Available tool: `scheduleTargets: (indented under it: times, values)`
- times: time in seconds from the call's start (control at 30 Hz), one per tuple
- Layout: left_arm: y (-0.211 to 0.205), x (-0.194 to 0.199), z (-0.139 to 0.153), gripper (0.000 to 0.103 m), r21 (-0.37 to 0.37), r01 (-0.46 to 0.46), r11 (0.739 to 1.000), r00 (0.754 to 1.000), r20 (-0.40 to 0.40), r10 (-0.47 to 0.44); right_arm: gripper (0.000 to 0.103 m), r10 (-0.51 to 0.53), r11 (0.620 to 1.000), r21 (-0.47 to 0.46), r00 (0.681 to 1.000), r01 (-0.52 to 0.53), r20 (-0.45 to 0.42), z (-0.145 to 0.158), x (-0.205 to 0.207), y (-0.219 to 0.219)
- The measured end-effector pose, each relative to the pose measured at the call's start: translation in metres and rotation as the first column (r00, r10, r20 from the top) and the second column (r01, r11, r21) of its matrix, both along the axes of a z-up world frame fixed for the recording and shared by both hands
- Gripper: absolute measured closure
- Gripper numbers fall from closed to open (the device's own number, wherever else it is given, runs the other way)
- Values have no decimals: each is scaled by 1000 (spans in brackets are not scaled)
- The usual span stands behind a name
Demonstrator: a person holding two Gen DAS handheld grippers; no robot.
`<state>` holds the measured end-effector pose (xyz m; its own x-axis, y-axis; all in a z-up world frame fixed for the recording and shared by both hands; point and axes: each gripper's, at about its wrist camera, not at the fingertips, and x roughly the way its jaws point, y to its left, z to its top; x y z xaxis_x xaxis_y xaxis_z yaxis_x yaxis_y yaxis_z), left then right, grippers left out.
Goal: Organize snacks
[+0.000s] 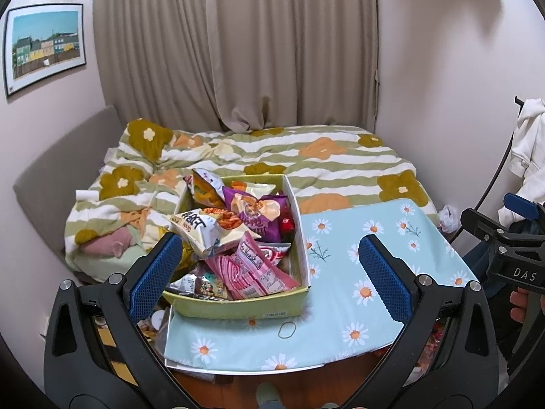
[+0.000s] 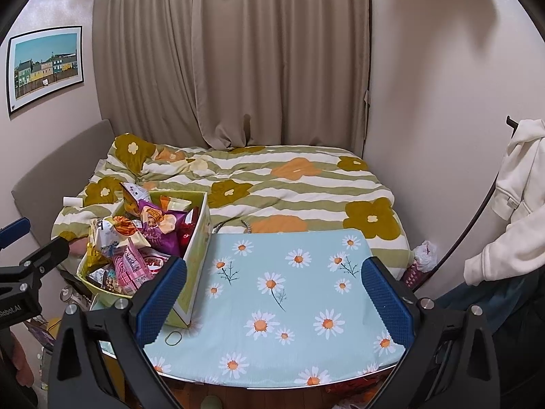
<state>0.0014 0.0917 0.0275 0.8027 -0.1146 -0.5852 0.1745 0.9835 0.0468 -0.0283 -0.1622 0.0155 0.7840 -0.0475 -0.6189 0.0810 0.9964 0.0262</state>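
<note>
A green cardboard box (image 1: 238,306) (image 2: 197,255) full of snack bags stands on the left part of a table covered with a light blue daisy cloth (image 1: 357,272) (image 2: 289,289). Inside lie a purple bag (image 1: 255,211) (image 2: 160,228), a white bag with black letters (image 1: 201,228), and pink striped packets (image 1: 252,269) (image 2: 131,266). My left gripper (image 1: 269,272) hovers open above the box's near right corner, holding nothing. My right gripper (image 2: 272,303) is open over the bare cloth, to the right of the box.
A rubber band (image 1: 286,330) (image 2: 172,338) lies on the cloth near the box. Behind the table is a bed with a flowered blanket (image 2: 289,184). A white hoodie (image 2: 517,197) hangs at the right wall. More snack packets lie on the floor below the table's left edge (image 1: 153,330).
</note>
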Motion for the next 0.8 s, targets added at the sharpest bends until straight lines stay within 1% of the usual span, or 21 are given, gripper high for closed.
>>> scheduleTargets:
  times: [0.63, 0.8]
  values:
    - [1, 0, 0, 0, 1, -7, 1000, 1000, 1, 7, 1, -2, 1000, 3, 1000, 2, 2, 0, 1, -2]
    - [1, -2, 0, 0, 8, -22, 1000, 1000, 4, 22, 1, -1, 1000, 4, 1000, 1, 3, 0, 1, -2]
